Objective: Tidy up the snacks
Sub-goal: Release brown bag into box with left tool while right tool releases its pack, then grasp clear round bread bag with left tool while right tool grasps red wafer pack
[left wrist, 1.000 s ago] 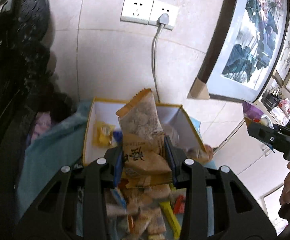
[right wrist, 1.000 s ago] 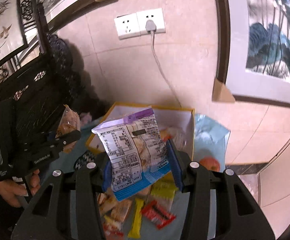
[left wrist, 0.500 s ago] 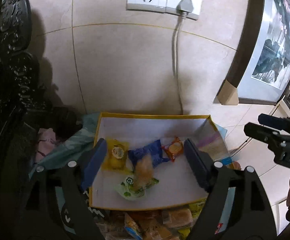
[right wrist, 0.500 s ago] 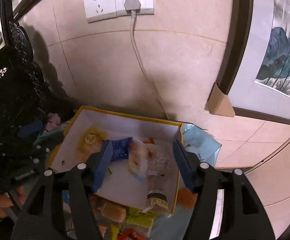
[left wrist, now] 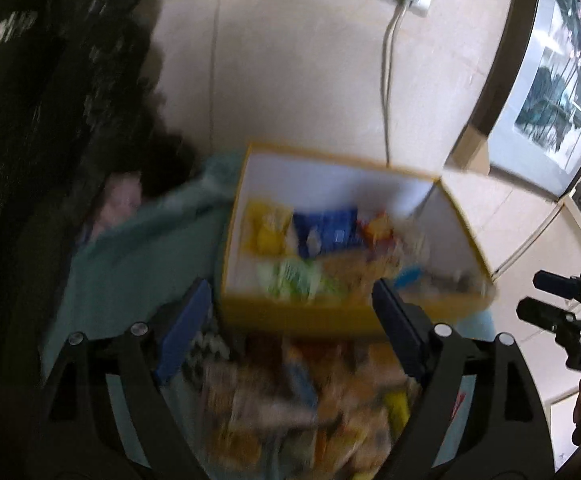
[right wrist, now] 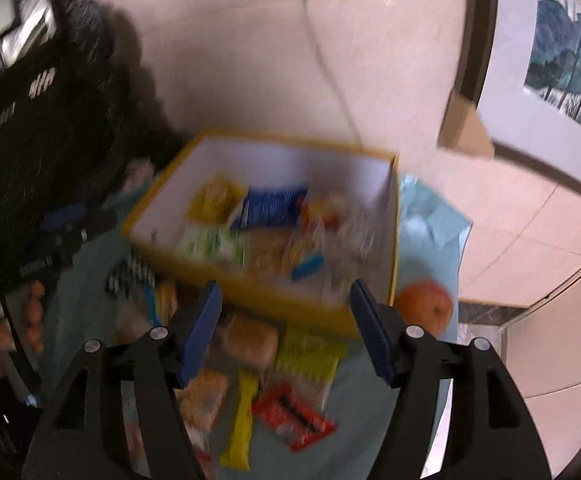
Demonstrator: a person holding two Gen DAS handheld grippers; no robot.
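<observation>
A yellow-rimmed box (left wrist: 330, 178) (right wrist: 290, 160) with white walls holds several packets, among them a yellow packet (left wrist: 266, 228), a blue packet (left wrist: 326, 228) and a green packet (left wrist: 290, 276). In front of it, a loose snack pile (left wrist: 290, 400) lies on the cloth, including a yellow bar (right wrist: 242, 420) and a red packet (right wrist: 294, 416). My left gripper (left wrist: 288, 300) hangs over the pile at the box's front wall, jaws opening, nothing between them. My right gripper (right wrist: 286, 296) stands likewise, jaws opening and empty. Both views are blurred.
A teal cloth (left wrist: 130, 248) covers the surface. An orange fruit (right wrist: 424, 308) lies right of the box. Dark carved furniture (left wrist: 50, 80) stands at the left. A cable (left wrist: 386, 80) runs down the tiled wall behind the box. A framed painting (left wrist: 550, 80) leans at right.
A second ago each gripper held a packet above the box. Both let go, and the packets now lie in the box. Both grippers have sunk toward the loose pile.
</observation>
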